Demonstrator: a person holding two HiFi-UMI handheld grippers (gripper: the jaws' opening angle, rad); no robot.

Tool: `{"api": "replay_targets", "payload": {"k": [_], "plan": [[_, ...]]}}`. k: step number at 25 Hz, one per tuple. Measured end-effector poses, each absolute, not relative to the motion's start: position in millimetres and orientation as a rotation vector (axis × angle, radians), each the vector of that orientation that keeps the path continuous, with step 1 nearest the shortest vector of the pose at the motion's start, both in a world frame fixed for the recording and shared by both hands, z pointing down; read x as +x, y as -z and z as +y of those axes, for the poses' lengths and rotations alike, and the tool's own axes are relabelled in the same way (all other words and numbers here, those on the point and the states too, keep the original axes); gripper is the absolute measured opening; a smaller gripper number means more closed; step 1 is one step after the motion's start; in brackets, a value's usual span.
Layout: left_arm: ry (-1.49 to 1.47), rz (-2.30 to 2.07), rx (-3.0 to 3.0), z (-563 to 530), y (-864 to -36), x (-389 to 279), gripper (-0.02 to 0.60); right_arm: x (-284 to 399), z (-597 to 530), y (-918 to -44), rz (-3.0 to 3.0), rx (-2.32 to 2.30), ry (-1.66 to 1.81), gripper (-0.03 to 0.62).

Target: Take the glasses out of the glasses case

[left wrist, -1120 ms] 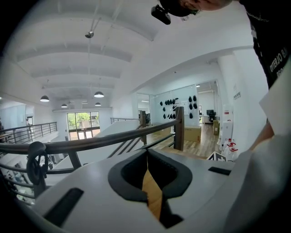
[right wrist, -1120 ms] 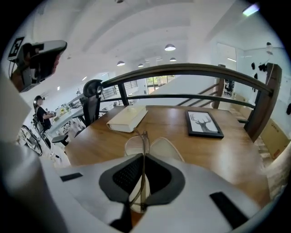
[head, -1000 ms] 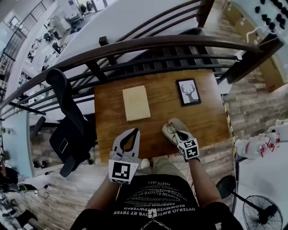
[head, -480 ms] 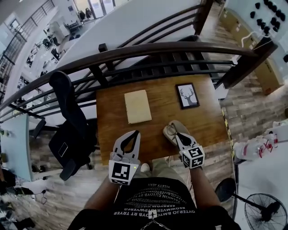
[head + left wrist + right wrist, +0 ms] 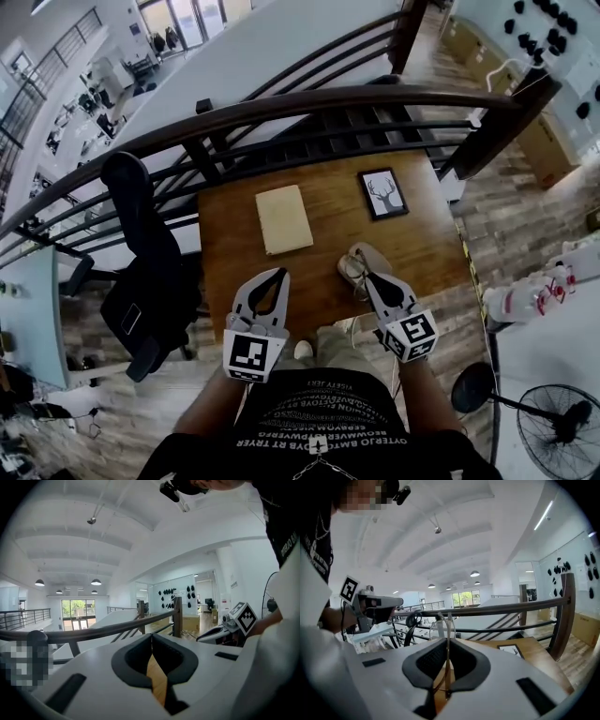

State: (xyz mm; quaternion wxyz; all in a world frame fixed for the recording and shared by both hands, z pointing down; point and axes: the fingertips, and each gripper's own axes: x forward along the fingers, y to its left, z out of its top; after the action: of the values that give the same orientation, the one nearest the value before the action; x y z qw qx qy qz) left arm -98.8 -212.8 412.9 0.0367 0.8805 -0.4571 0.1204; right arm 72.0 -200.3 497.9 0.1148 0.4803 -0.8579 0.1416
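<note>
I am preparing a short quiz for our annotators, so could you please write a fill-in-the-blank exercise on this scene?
1. The right gripper is shut on the ____.
2. The left gripper has its jaws together, holding ____.
3. The framed picture on the table shows a ____.
4. In the head view, the tan pad lies to the ____ of the framed picture.

Missing words: glasses; nothing; deer; left.
</note>
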Motion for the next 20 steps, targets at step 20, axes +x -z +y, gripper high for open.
{"api": "replay_targets", "payload": {"k": [20], "plan": [[-0.316,-1.297,2.775,-187,-401,-93,0.029,53,-139,-362,-2.705,1.516,-0.085,0.026]]}}
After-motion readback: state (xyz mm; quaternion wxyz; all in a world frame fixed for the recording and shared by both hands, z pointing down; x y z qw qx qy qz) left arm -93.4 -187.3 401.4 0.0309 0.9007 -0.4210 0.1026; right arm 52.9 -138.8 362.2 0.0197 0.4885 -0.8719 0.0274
